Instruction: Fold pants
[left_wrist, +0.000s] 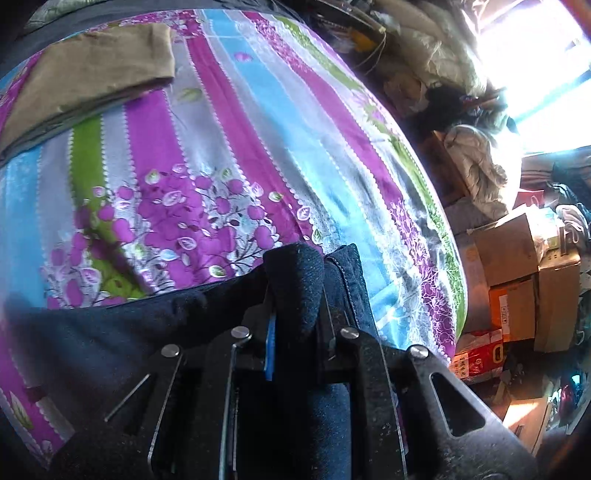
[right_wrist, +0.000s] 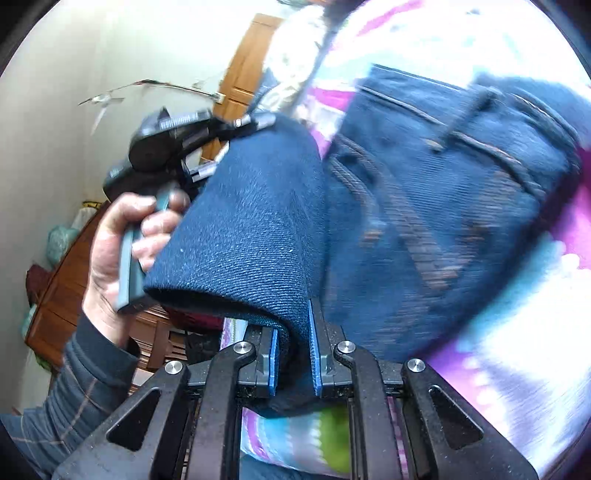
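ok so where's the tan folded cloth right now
In the left wrist view the tan folded cloth lies at the upper left, on the striped floral bedsheet, well apart from the dark jeans that the left gripper grips.

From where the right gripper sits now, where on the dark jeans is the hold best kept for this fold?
Keep it on the folded edge of the dark jeans, where the right gripper is already shut, coming from the open end. The doubled denim there is thick and drapes cleanly over the fingers. The left gripper pinches a similar edge.
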